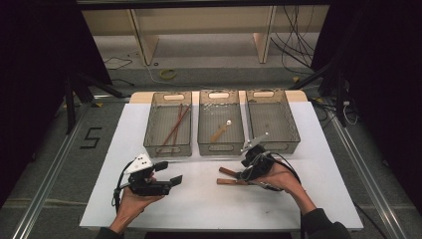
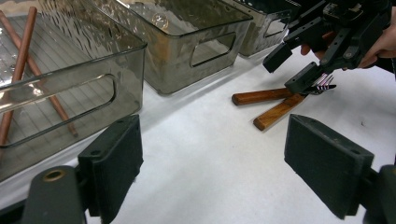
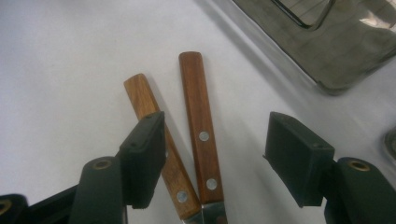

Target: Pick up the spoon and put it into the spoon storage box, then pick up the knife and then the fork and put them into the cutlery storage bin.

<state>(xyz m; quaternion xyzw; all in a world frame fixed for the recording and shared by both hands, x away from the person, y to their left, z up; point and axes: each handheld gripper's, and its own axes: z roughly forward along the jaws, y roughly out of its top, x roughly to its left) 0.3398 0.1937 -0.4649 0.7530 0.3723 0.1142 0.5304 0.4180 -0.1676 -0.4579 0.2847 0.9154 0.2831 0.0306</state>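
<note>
Jaws of the right gripper are held partly open around two wooden-handled utensils lying side by side on the white table, no pad pressing on them. Nearby, the left gripper is held wide open, empty. Beyond, three smoky bins are lined up.

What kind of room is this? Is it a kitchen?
Probably not a kitchen: more likely a lab or recording room. A white table stands between dark curtains, loose black cables lie on the floor, and cutlery goes into three smoky clear plastic bins.
</note>
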